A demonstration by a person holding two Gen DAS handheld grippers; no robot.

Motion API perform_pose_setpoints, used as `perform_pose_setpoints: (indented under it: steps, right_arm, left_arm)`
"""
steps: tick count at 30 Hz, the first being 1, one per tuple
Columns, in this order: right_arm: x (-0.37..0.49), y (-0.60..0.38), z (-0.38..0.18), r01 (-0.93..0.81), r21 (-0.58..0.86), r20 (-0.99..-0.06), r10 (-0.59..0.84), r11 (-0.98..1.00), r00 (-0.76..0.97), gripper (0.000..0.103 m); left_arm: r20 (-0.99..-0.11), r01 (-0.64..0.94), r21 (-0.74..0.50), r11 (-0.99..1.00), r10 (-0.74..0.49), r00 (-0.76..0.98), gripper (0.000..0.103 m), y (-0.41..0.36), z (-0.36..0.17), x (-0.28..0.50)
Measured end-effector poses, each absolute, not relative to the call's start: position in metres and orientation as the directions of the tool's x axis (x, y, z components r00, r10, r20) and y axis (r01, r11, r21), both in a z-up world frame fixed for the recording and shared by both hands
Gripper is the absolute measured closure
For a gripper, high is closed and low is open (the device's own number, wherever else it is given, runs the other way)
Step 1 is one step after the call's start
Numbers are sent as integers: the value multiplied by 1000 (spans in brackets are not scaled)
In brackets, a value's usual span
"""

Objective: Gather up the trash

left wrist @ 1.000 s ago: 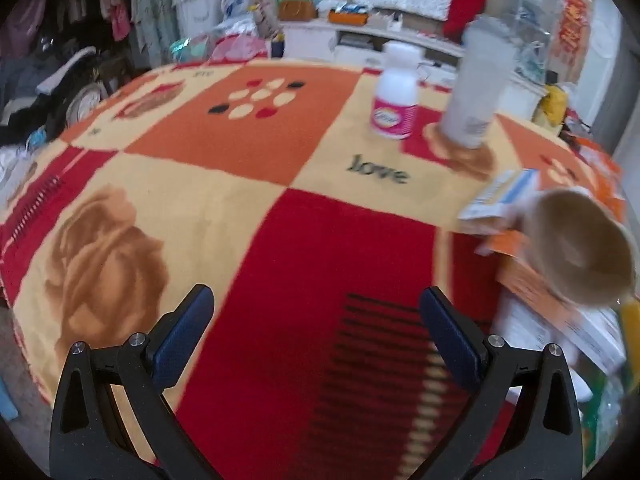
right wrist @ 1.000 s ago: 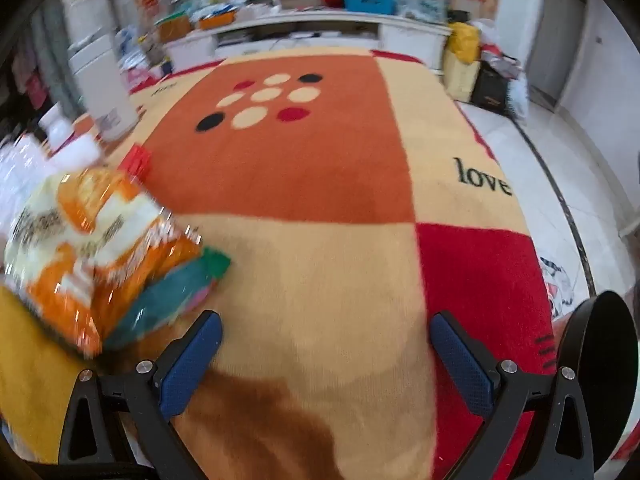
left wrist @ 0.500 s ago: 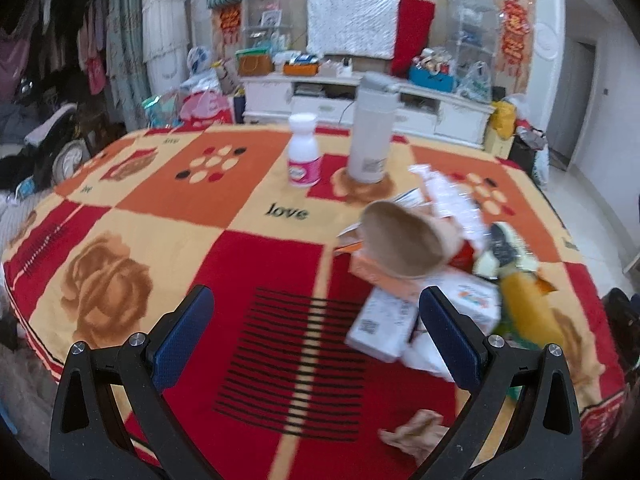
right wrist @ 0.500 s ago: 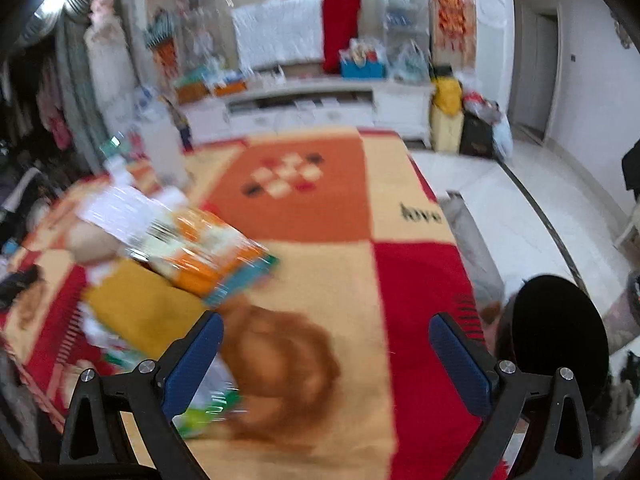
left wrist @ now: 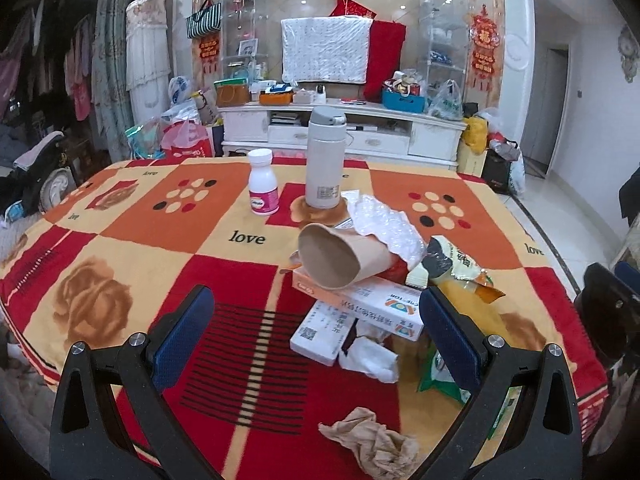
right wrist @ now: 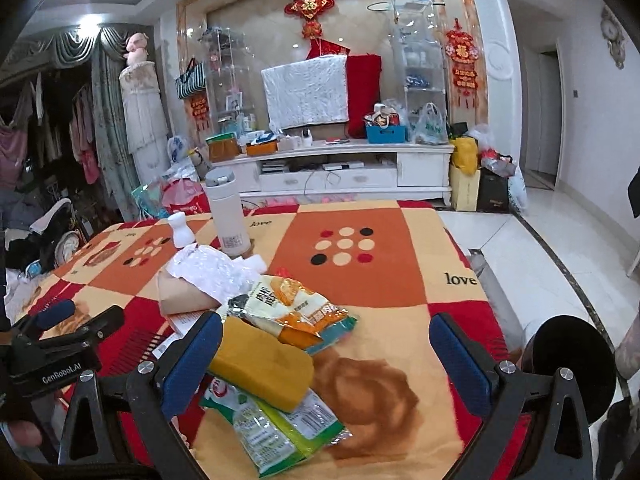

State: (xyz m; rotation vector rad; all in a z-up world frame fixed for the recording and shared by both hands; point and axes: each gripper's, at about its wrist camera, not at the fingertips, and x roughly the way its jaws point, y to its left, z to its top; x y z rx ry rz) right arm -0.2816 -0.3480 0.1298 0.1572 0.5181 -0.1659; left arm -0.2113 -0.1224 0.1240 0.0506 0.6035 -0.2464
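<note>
Both tongs, left point(left wrist: 316, 332) and right point(right wrist: 326, 364), gape apart, holding nothing, above the table point(left wrist: 120, 248); the tipped paper cup point(left wrist: 336, 256) lies empty among wrappers.

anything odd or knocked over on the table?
Yes. A paper cup lies tipped on its side atop a heap of boxes and wrappers. A crumpled tissue lies apart nearby. The thermos and pill bottle stand upright.

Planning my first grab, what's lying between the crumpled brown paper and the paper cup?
In the left wrist view, a white crumpled tissue and two flat boxes lie between the crumpled brown paper and the paper cup.
</note>
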Motion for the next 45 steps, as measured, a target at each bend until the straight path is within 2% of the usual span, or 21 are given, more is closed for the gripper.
perform_pose_setpoints:
  steps: [45]
  right_arm:
    - [-269, -344, 115, 188, 80, -539, -116, 979, 834, 1]
  left_arm:
    - [-584, 252, -59, 966, -238, 776, 1, -133, 112, -211]
